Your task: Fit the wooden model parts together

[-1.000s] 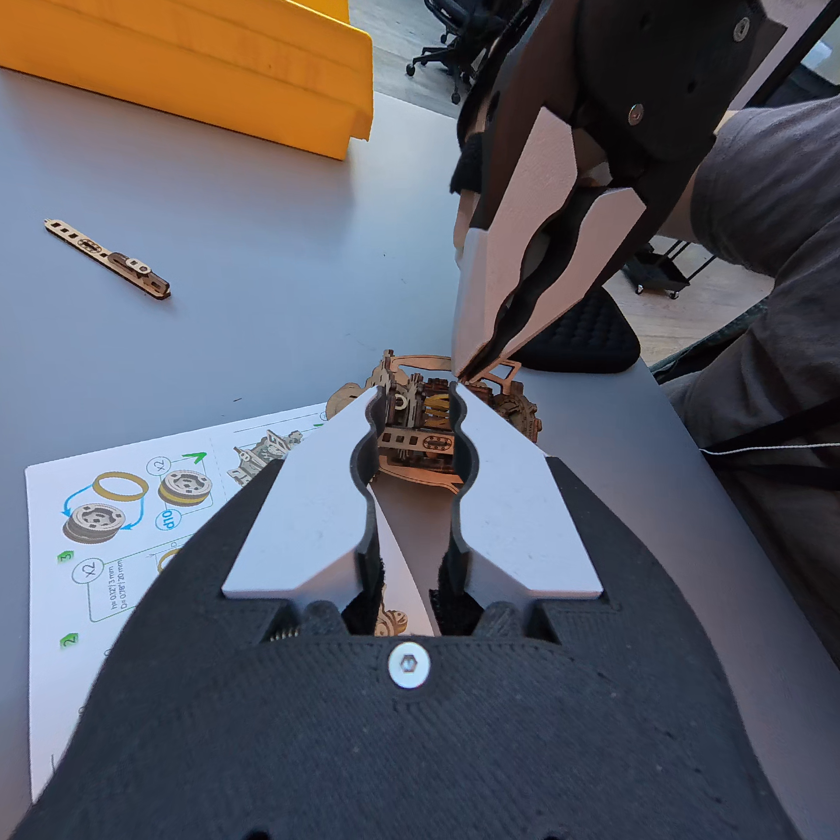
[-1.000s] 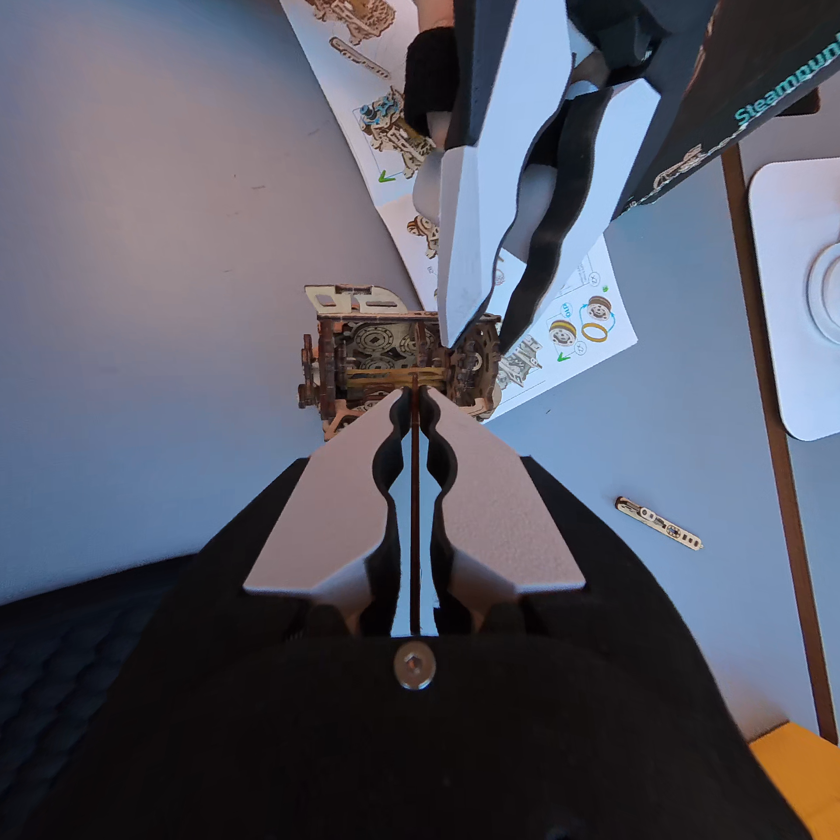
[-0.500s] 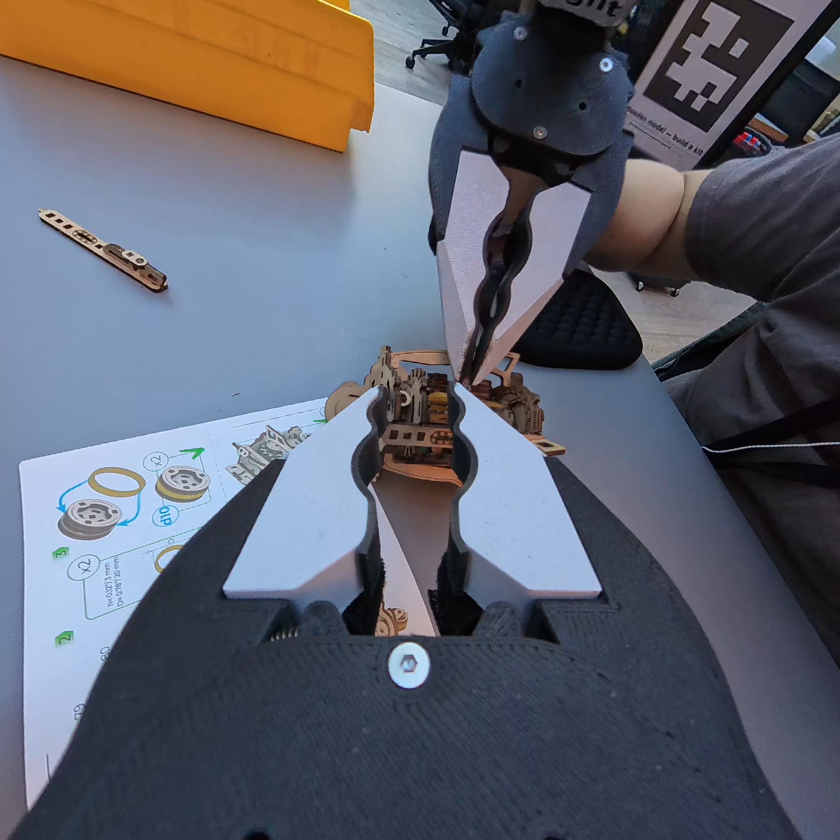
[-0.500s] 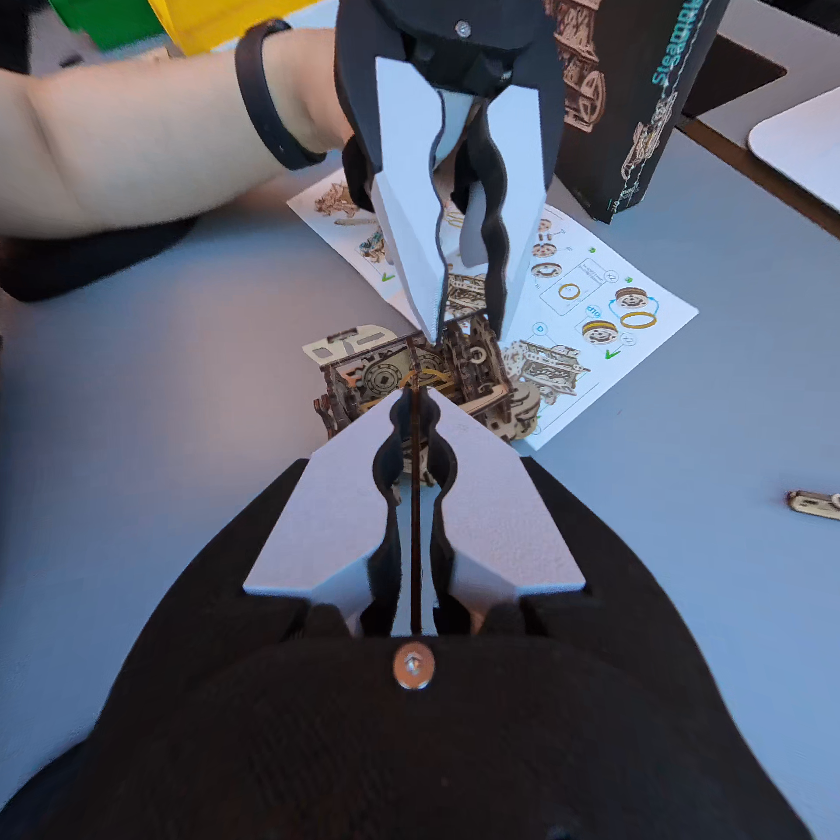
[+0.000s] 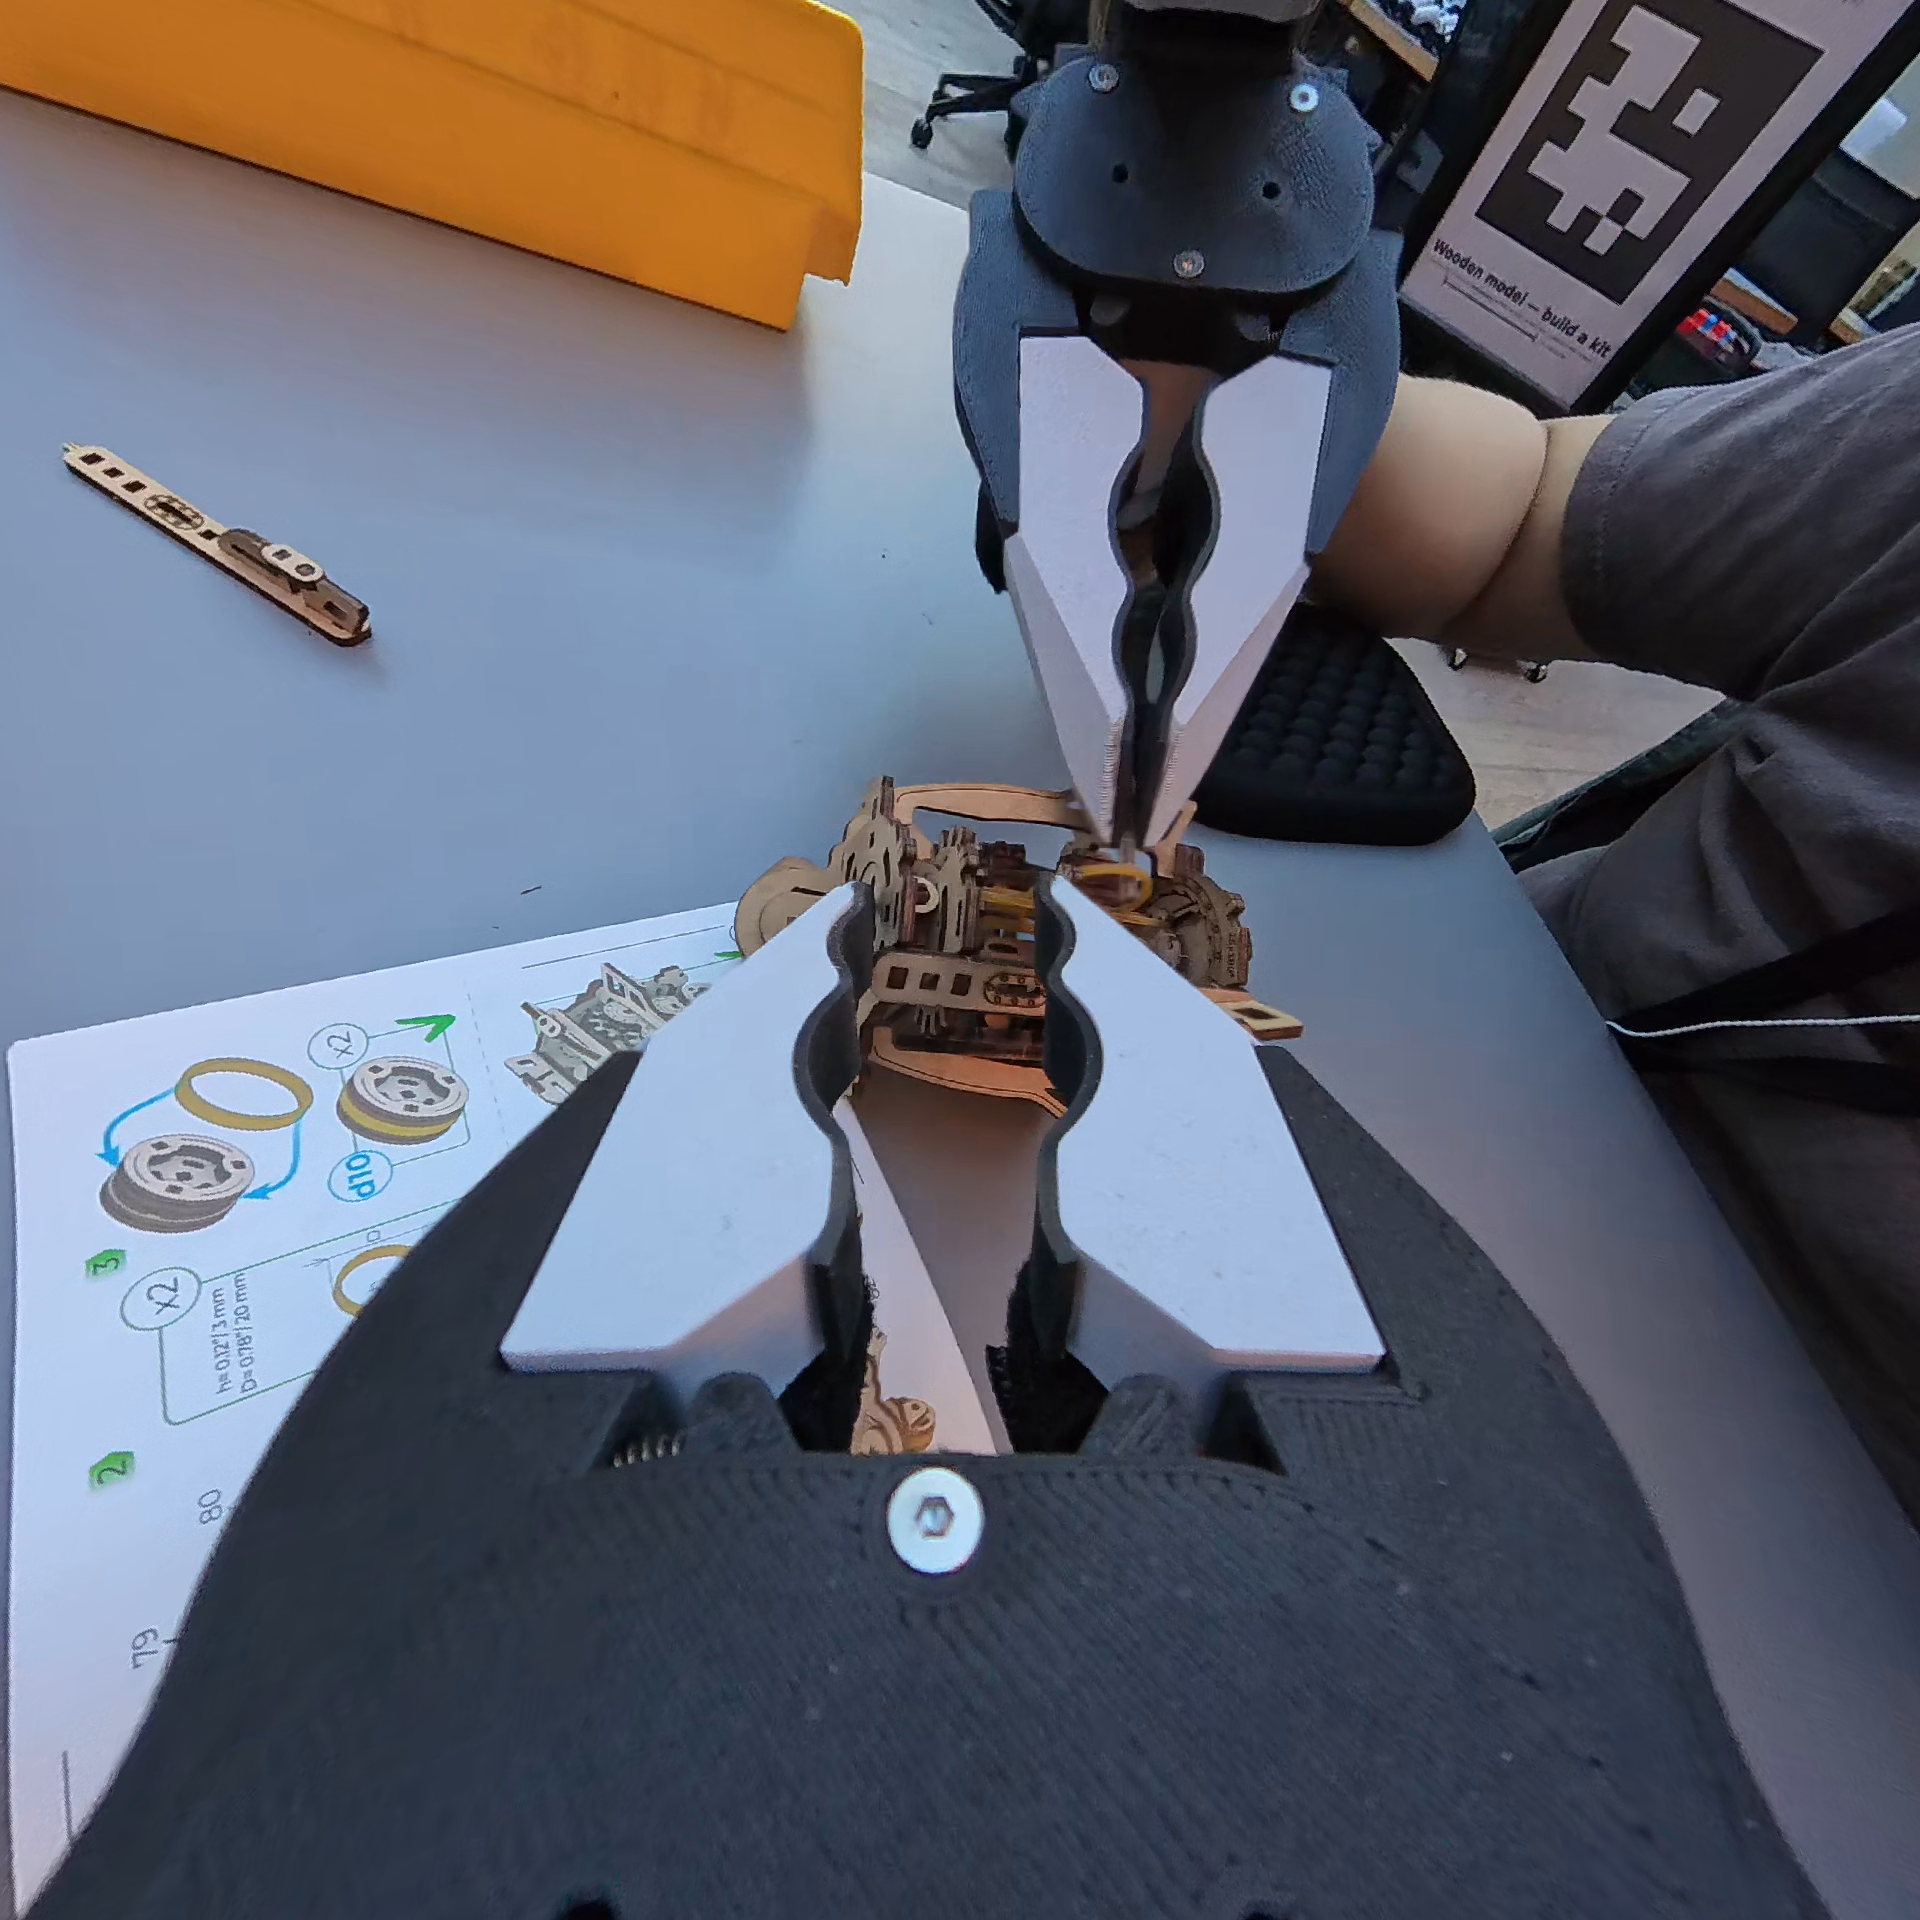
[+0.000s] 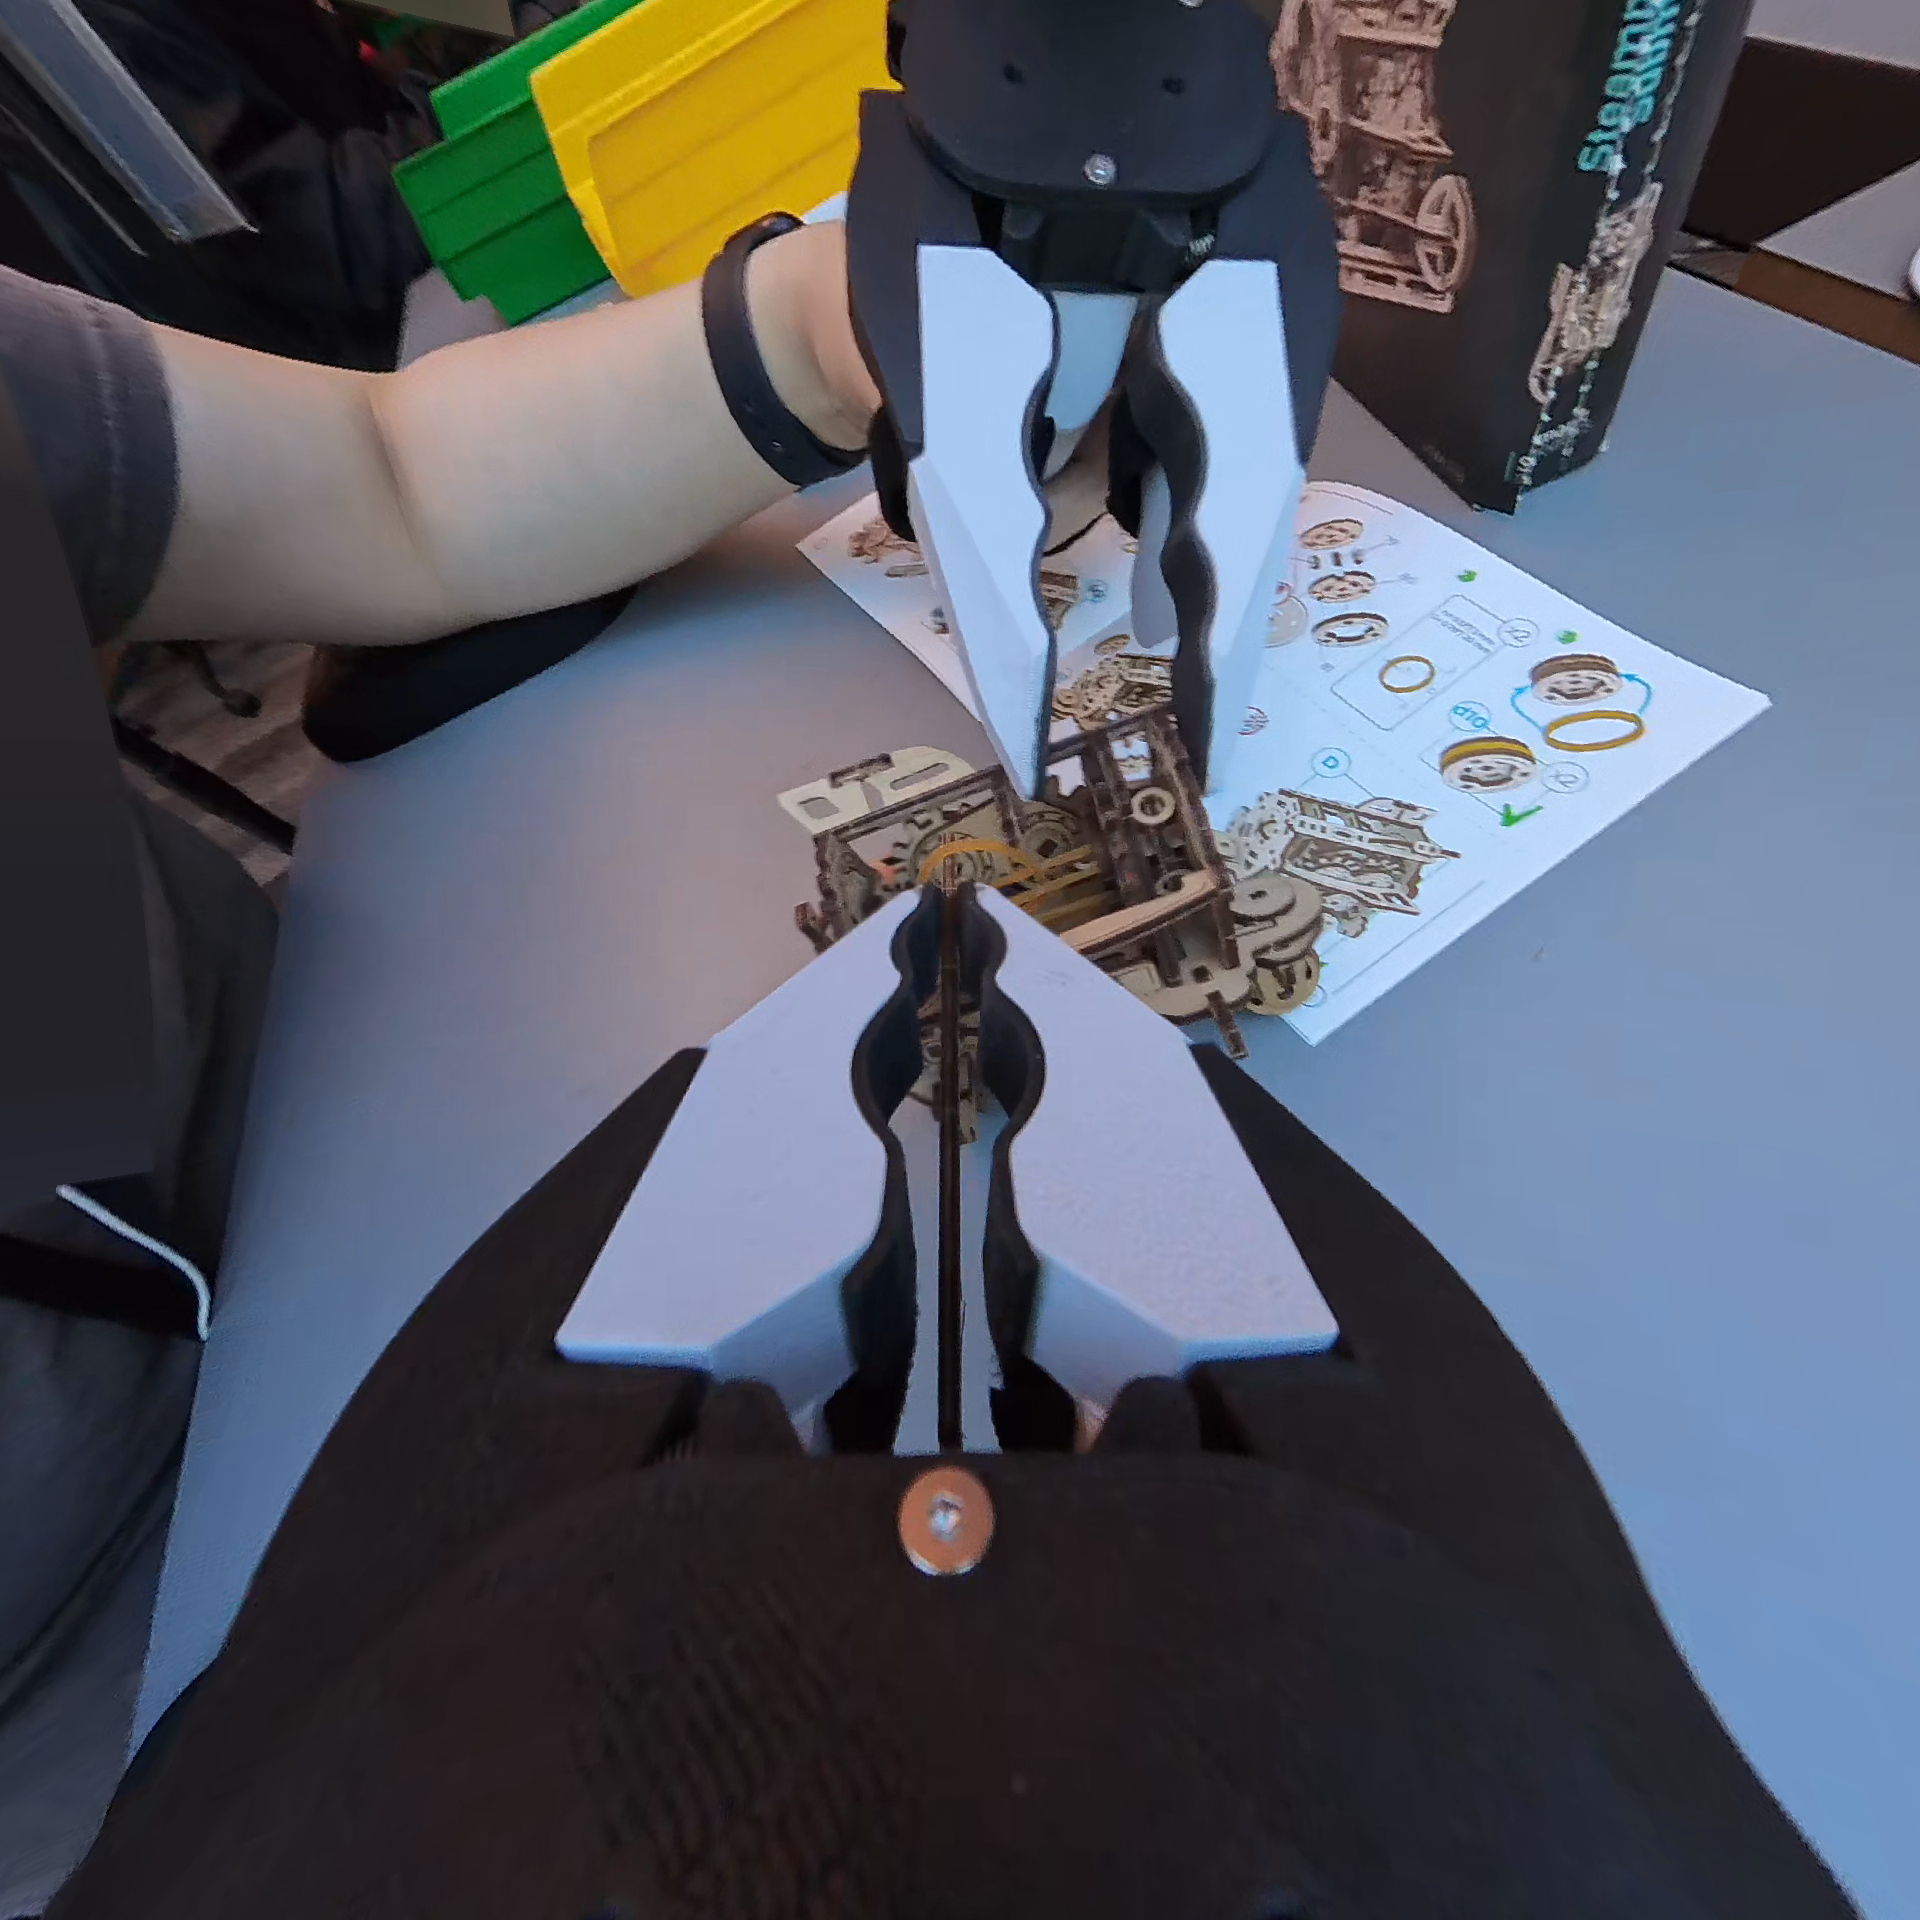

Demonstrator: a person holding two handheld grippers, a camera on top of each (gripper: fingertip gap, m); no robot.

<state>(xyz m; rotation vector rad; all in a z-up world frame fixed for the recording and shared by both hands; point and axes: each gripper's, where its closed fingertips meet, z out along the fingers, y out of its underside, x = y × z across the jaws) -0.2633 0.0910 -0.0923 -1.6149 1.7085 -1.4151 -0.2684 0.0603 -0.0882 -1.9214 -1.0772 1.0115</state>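
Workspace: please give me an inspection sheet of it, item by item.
surface: grey table.
job's things: wooden model with yellow rubber bands, at the instruction sheet's edge; loose wooden strip.
clutter: black wrist rest; black kit box.
grippers: left gripper clamps the model's frame; right gripper shut on thin wooden part, tip at the bands.
cables: thin white cord on person's clothing.
surroundings: yellow bin, green bin, office chair.

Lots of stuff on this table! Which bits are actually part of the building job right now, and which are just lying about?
In use:
- wooden model, gripped by the left claw
- thin wooden piece pinched in the right claw
- instruction sheet

Lying about:
- loose wooden strip
- yellow bin
- green bin
- model's box
- black wrist pad
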